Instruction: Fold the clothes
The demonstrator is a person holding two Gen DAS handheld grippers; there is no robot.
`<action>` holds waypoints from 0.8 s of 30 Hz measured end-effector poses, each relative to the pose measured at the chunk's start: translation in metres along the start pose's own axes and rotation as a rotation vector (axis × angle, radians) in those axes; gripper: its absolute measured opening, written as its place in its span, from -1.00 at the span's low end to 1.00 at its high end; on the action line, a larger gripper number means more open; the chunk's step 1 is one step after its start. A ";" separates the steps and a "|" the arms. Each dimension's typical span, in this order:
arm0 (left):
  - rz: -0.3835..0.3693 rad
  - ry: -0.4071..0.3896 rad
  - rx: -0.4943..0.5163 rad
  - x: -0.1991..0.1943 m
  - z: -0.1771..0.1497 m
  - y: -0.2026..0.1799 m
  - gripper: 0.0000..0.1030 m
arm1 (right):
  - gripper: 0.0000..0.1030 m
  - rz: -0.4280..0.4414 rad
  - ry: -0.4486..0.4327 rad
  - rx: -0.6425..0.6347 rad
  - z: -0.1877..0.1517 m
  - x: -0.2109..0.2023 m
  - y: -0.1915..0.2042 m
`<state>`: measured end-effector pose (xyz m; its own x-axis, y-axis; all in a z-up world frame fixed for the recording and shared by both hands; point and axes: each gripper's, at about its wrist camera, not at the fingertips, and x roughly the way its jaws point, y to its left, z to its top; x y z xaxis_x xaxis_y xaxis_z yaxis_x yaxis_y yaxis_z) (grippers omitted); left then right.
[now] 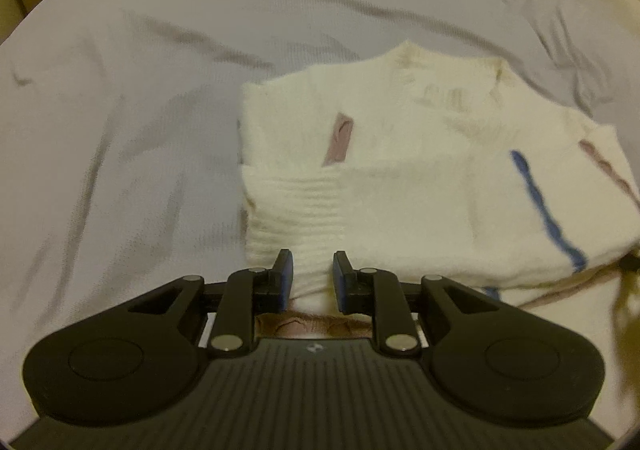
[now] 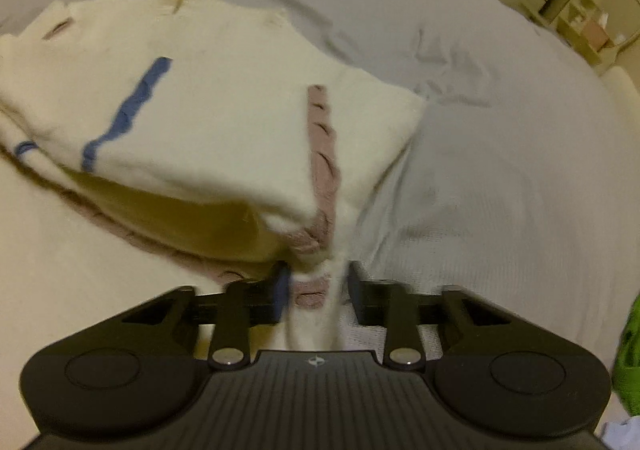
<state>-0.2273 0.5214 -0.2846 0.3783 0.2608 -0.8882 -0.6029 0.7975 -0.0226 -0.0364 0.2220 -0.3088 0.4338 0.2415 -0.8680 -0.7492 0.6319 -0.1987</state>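
A cream knit sweater (image 1: 400, 178) with blue and mauve stripes lies partly folded on a pale grey bed sheet (image 1: 120, 130). My left gripper (image 1: 312, 274) sits at the sweater's near edge, its jaws nearly together with the ribbed band (image 1: 296, 210) filling the gap between the pads. In the right wrist view the same sweater (image 2: 208, 130) is lifted at one corner, showing a shadowed hollow underneath. My right gripper (image 2: 316, 282) is shut on that bunched corner, right by the mauve stripe (image 2: 320, 154).
The wrinkled sheet (image 2: 500, 170) spreads wide around the sweater on all sides. A bright green object (image 2: 630, 362) shows at the right edge. Shelving (image 2: 592, 30) and cabinet fronts stand beyond the bed's far side.
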 end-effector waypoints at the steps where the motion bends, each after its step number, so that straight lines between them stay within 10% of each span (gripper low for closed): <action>1: 0.005 0.004 0.012 0.004 0.000 -0.002 -0.65 | -0.78 0.037 0.022 0.098 -0.004 0.007 -0.015; 9: 0.065 -0.022 0.085 -0.009 0.002 -0.010 -0.64 | -0.35 0.124 0.154 0.265 -0.014 0.001 -0.049; 16: 0.031 -0.087 0.101 -0.023 0.008 -0.024 -0.64 | -0.36 0.211 -0.125 0.295 0.018 -0.054 -0.041; 24: 0.108 0.021 -0.002 0.014 -0.001 0.003 -0.62 | -0.28 0.167 0.037 0.293 0.002 0.001 -0.041</action>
<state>-0.2249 0.5270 -0.2978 0.2959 0.3336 -0.8951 -0.6408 0.7642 0.0730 -0.0048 0.1977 -0.3005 0.2949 0.3360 -0.8945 -0.6305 0.7719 0.0820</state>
